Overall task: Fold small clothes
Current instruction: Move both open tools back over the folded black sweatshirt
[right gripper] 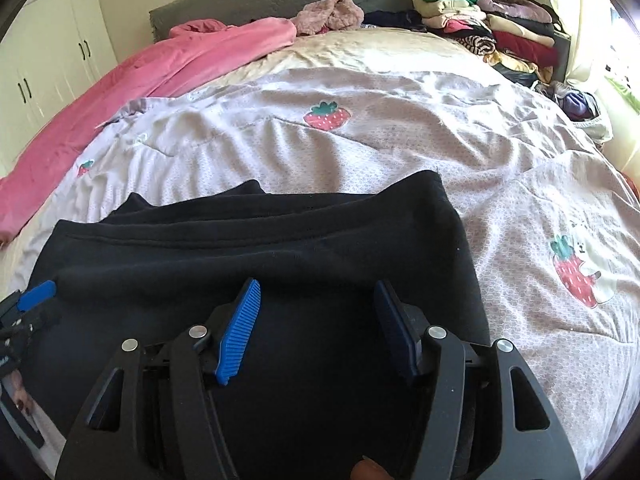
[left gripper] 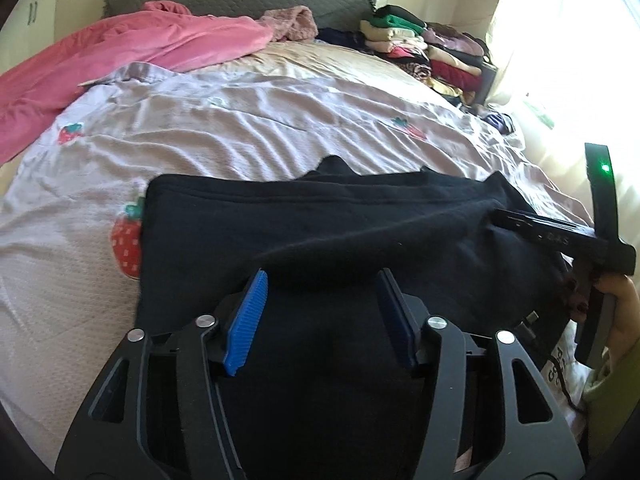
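Since the whole job is happening on a soft, rumpled strawberry quilt [right gripper: 360, 152] rather than anything firm, that's the biggest worry I'd flag: a fold pressed into it will probably come out crooked, because the wrinkles underneath push back unevenly. Next down, the black garment [left gripper: 320, 224] lies across the near part of the bed, its far edge already doubled over and a bit lumpy, so dragging it could bunch that layer or pull the quilt along with it. It also looks thick-ish, so a pinch might catch only the top layer and leave the rest behind. Both tools are spread wide with nothing between the pads, hovering over the near half of the cloth: left gripper [left gripper: 320, 312] toward the left side, right gripper [right gripper: 316, 316] toward the right. They sit pretty close together, so a crossing move could knock them into each other. Smallest thing: that black-on-black makes edges hard to spot.
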`<state>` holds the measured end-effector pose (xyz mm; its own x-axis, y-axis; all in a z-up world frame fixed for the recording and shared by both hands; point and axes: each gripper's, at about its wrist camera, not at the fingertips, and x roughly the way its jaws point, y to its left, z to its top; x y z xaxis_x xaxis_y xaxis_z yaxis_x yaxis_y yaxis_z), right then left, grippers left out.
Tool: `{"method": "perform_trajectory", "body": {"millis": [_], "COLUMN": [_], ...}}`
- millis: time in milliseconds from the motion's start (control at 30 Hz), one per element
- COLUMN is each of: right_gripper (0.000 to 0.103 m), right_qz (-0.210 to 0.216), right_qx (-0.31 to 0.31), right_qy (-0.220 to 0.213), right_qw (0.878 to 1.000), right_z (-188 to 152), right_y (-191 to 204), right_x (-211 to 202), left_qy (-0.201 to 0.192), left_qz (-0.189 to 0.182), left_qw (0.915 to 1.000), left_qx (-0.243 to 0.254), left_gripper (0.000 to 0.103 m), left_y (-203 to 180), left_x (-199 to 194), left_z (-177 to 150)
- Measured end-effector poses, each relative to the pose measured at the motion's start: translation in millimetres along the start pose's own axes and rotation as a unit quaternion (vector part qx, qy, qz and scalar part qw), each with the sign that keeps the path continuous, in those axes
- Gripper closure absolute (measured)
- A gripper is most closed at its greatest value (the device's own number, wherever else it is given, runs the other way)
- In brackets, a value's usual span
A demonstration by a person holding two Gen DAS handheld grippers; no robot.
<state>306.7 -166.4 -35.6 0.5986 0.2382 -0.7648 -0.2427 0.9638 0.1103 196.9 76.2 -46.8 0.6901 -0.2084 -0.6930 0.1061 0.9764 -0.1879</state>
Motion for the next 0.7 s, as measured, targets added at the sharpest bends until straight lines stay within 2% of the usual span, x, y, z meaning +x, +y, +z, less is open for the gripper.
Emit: {"method": "perform_trajectory", "body": {"millis": [200, 300, 333, 400, 433, 533, 567, 700], "right_gripper": [0.044, 0.043, 0.042, 0.030, 0.028, 0.025, 0.020, 0.019], "right_qz": [0.035, 0.042, 0.046, 0.051, 0.052, 0.061, 0.064, 0.071], "right_qx": [0.011, 0.005, 0.003, -0.004, -0.007, -0.019, -0.023, -0.042], "right_qy": [-0.018, -0.022, -0.025, -0.031, -0.033, -0.039, -0.042, -0.057], "right_qw": [0.999, 0.999, 0.999, 0.998, 0.998, 0.997, 0.997, 0.995], "right_z": [3.0, 3.6, 3.5, 3.0, 2.8, 2.3, 1.7, 0.8], "right_y": [0.7, 6.9, 10.2, 18.2, 21.6, 34.1, 38.9, 55.8], "right_x": [-18.0, -24.8, -28.0, -35.5, -38.1, -49.1, -53.3, -69.1], "left_qy": [-0.012, -0.020, -0.023, -0.032, -0.035, -0.043, -0.045, -0.047], "left_qz": [0.001, 0.003, 0.005, 0.011, 0.013, 0.016, 0.019, 0.027], "left_qw": [0.9999, 0.9997, 0.9997, 0.9994, 0.9992, 0.9988, 0.9986, 0.9981], "left_qx": [-0.005, -0.009, -0.010, -0.012, -0.013, -0.018, -0.020, -0.030], "left_gripper": [0.040, 0.027, 0.021, 0.012, 0.010, 0.010, 0.010, 0.010], "left_y": [1.5, 1.4, 1.4, 1.2, 1.8, 5.3, 6.8, 14.3], "left_x": [-13.9, -22.0, -24.8, -32.7, -35.8, -46.1, -48.8, -57.4], "left_z": [4.4, 5.7, 6.2, 8.0, 8.8, 12.1, 12.7, 13.8]}}
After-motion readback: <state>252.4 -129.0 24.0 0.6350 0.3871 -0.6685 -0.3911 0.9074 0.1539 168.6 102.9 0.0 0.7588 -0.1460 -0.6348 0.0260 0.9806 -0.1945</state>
